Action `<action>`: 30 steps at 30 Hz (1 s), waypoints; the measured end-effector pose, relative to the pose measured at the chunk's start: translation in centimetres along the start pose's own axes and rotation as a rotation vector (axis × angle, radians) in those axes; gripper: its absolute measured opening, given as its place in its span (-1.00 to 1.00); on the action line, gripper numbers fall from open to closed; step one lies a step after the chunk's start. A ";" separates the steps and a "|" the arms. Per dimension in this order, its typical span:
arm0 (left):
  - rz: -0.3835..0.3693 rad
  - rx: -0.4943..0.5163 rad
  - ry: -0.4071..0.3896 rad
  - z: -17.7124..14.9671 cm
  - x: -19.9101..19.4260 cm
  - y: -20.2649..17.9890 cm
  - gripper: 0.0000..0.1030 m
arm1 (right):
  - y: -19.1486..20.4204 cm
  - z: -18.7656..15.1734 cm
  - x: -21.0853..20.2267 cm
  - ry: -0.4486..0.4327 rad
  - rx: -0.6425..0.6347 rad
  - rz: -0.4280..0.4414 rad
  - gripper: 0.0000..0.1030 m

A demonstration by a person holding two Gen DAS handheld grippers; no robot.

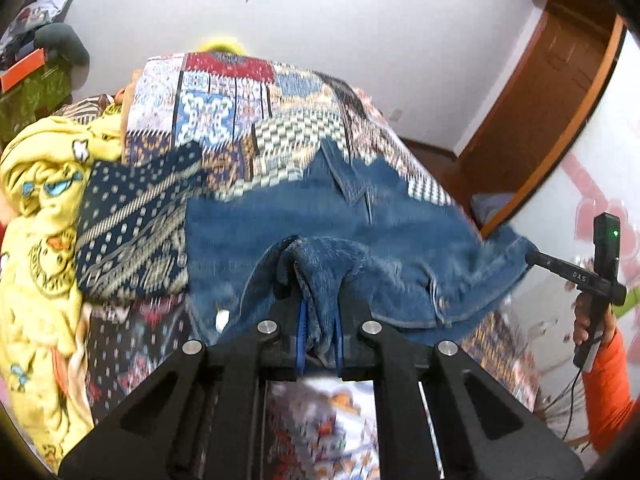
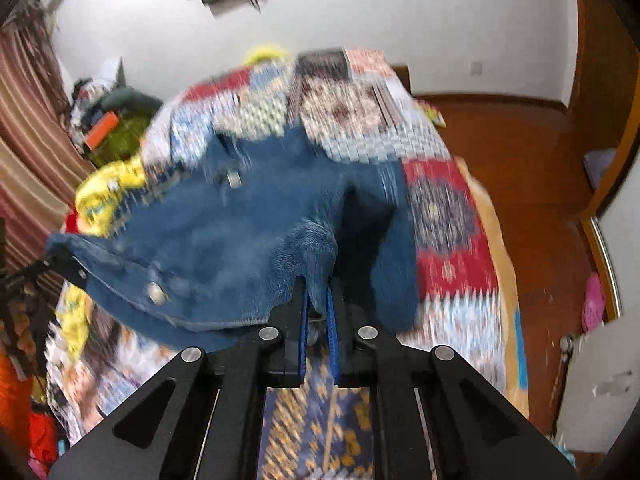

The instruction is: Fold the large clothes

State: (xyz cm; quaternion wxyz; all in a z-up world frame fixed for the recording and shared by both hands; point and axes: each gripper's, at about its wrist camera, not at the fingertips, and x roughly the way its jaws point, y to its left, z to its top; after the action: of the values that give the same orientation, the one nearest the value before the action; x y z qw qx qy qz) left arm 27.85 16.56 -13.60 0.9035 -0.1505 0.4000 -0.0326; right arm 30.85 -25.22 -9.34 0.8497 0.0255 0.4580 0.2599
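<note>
The only readable lettering is "DAS", printed in pale letters on the black bar of the other gripper (image 1: pixel 580 278) at the right edge of the left wrist view. A small mark nearer that bar's tip is too blurred to read. In the right wrist view nothing can be read; the patterned bedspread (image 2: pixel 448 216) shows only ornaments.

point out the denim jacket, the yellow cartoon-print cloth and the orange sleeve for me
denim jacket (image 1: pixel 248 236): left wrist view, flat blue panel above the gripper.
yellow cartoon-print cloth (image 1: pixel 44 208): left wrist view, bunched middle of the pile at the left edge.
orange sleeve (image 1: pixel 610 392): left wrist view, forearm part at the right edge.
</note>
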 end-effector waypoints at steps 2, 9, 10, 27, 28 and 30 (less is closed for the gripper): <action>-0.008 -0.028 -0.007 2.2 1.2 0.7 -0.82 | 0.2 1.9 0.1 -0.032 -0.005 0.004 -0.89; 0.035 -0.201 0.094 4.9 8.7 5.8 -0.81 | 0.7 6.7 4.7 -0.054 -0.005 -0.074 -0.89; 0.036 -0.222 0.119 4.8 9.8 6.6 -0.81 | 0.5 6.7 4.9 -0.063 -0.006 -0.091 -0.89; 0.225 0.013 0.043 5.5 6.9 5.4 0.34 | -1.8 7.9 6.1 -0.105 0.004 -0.270 -0.19; 0.236 0.044 0.029 5.3 5.9 4.7 0.35 | -1.4 7.8 5.2 -0.111 -0.009 -0.247 -0.10; 0.233 0.107 0.029 4.5 4.7 3.4 0.37 | -0.4 7.2 3.9 -0.124 -0.051 -0.222 0.00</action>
State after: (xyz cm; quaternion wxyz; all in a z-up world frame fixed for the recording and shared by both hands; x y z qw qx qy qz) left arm 34.09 20.02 -15.10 0.9021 -0.0540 0.4253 0.0493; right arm 38.43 -22.33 -8.25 0.9004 -0.0308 0.3977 0.1739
